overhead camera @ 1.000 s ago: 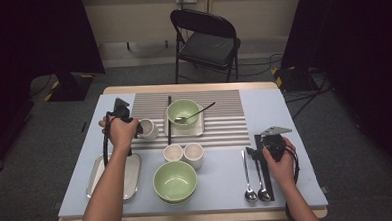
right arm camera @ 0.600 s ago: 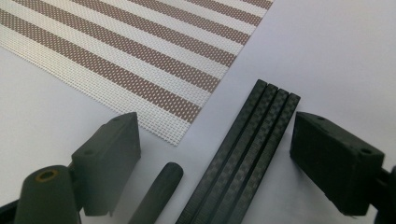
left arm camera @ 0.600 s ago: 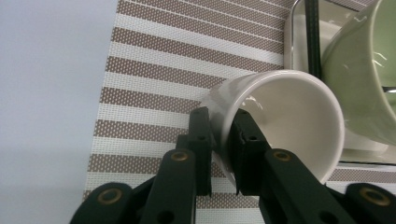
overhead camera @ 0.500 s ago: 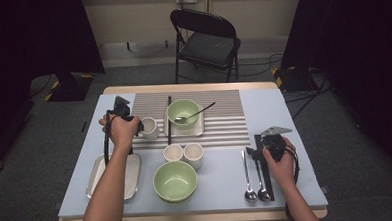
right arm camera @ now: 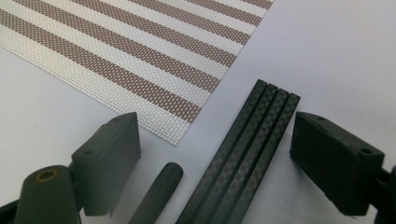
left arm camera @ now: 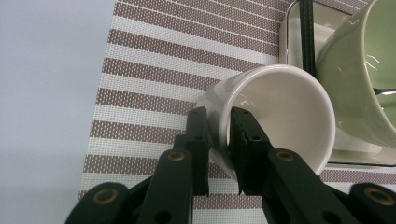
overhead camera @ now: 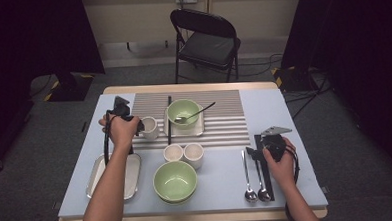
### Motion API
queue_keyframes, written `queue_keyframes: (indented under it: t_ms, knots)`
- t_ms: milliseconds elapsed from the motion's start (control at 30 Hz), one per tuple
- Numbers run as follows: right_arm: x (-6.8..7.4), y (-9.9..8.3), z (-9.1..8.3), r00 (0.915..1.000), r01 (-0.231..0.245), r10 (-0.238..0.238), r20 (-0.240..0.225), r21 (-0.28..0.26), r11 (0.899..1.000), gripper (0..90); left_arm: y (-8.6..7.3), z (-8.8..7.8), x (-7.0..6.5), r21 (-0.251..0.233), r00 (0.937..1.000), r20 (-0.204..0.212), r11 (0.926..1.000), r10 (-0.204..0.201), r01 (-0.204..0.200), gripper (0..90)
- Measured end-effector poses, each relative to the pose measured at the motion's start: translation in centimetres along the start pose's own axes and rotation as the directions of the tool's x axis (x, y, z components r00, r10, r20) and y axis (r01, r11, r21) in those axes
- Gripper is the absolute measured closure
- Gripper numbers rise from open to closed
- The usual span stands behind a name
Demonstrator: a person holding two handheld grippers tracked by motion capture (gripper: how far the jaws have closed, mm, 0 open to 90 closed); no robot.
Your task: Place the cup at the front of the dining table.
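Left gripper (left arm camera: 218, 140) pinches the near wall of a white cup (left arm camera: 275, 116), one jaw outside, one inside the rim; jaws have just been easing apart a touch, but pads look pressed on the wall. Cup is tilted, mouth toward the camera, on the striped mat (left arm camera: 154, 93), left part, just left of the black chopsticks (overhead camera: 169, 119) and the small green bowl (overhead camera: 183, 111) on its square plate. In the high view the same gripper (overhead camera: 134, 125) sits at the cup (overhead camera: 149, 127), left edge of the mat.

Step, prob.: placing or letting go of the cup on the mat. Next move calls for setting it flat on its base, then opening wide enough to clear the rim w/o tipping it, and lifting straight off.

Left hand (overhead camera: 119, 131): forearm runs in from the near edge, wrist over the tray's far end, gripper pointing right, roughly level.

Right gripper (right arm camera: 215, 154) is wide open, holding nothing, resting low over a set of black chopsticks (right arm camera: 243, 158) on the table, near right. Right hand (overhead camera: 278, 159) sits beside two spoons (overhead camera: 254, 175).
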State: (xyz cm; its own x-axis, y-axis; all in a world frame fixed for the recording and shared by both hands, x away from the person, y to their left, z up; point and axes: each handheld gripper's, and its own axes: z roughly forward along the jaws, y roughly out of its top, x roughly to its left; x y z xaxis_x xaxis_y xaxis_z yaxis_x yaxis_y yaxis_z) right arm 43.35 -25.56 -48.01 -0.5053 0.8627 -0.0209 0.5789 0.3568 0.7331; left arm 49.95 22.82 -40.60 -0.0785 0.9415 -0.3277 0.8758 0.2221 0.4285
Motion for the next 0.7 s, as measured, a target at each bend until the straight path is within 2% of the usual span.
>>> queue_keyframes:
  t_ms: [100,700]
  knots:
    - [0.01,0.0,0.0,1.0,0.0,0.0,0.0,0.0,1.0,15.1,-0.03,0.08,-0.18,-0.014,1.0,0.006,0.9999,0.0,0.0,75.1]
    - [0.0,0.0,0.0,1.0,0.0,0.0,0.0,0.0,1.0,15.1,0.01,0.17,-0.26,-0.008,0.9996,0.022,0.9998,-0.016,0.016,70.9]
